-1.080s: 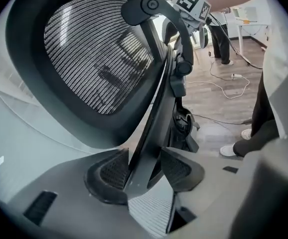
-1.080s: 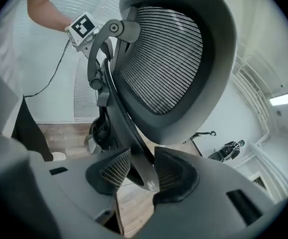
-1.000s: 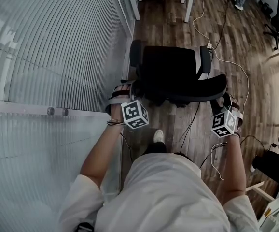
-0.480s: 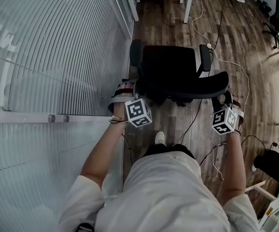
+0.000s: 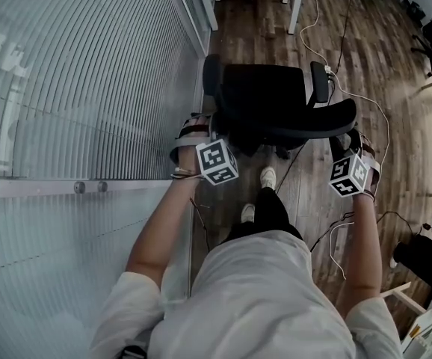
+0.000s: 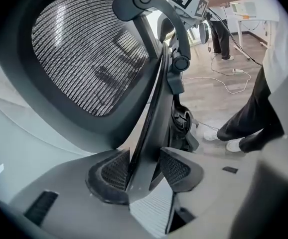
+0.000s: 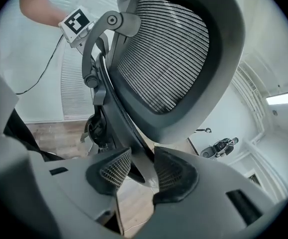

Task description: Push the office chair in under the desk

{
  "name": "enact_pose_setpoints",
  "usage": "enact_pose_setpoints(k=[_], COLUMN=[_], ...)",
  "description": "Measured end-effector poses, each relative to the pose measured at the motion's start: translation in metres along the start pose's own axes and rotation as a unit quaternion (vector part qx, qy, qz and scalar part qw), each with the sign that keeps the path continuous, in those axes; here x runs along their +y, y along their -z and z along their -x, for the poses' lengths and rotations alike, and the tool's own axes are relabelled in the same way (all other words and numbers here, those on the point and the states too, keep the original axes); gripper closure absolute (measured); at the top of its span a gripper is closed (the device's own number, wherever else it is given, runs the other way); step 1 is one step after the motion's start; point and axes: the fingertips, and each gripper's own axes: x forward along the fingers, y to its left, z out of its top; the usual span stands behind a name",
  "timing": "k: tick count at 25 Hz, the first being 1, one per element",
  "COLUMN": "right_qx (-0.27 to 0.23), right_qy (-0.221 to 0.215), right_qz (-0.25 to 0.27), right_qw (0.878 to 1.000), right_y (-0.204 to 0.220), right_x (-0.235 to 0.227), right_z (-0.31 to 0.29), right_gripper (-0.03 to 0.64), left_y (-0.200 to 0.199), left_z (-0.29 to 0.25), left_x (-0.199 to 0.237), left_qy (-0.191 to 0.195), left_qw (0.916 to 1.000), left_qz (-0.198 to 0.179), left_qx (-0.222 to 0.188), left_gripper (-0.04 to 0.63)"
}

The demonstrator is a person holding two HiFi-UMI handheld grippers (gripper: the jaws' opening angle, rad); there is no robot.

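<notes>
We see the office chair [image 5: 268, 96] in the upper middle of the head view, seat turned toward the white desk [image 5: 296, 10] at the top edge; bare wood floor [image 5: 257, 40] lies between the two, so the chair is not under the desk; it is black, with a padded seat, two short armrests [image 5: 319, 77] and a curved backrest [image 5: 306, 129] seen edge-on from above; in the left gripper view the backrest [image 6: 89, 59] is striped mesh in a thick dark frame, with a jointed bracket behind it; left gripper [image 6: 144, 171] is clamped on the frame's edge, which stands between its ribbed pads [image 6: 113, 171]; right gripper [image 7: 136, 173] is closed the same way on the opposite edge of the frame, mesh [image 7: 164, 54] above it; in the head view left gripper [image 5: 205, 137] sits at the backrest's left end, right gripper [image 5: 350, 152] at its right end; ribbed glass wall [image 5: 89, 73] fills the left; white cable [image 5: 354, 96] runs on the floor at the chair's right.
</notes>
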Motion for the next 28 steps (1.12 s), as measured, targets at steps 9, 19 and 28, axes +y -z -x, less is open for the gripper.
enact_pose_setpoints(k=[9,19,28], right_qx=[-0.005,-0.007,-0.015], right_qy=[0.000,-0.004,-0.006], right_qz=[0.002,0.008,0.004], right_qw=[1.000,1.000,1.000], right_y=[-0.009,-0.014,-0.010], right_x=[-0.024,-0.045,-0.067], right_z=[-0.030,-0.049,-0.064], right_gripper=[0.456,0.456,0.456], left_y=[-0.001,-0.006,-0.017], left_z=[-0.025,-0.041,-0.053], left_x=[0.027,0.046,0.057], left_qy=[-0.002,0.007,0.018], left_qw=[1.0000,0.9998,0.9989], left_qz=[0.002,0.007,0.030], left_qx=[0.008,0.017,0.031], left_gripper=[0.387,0.388,0.388])
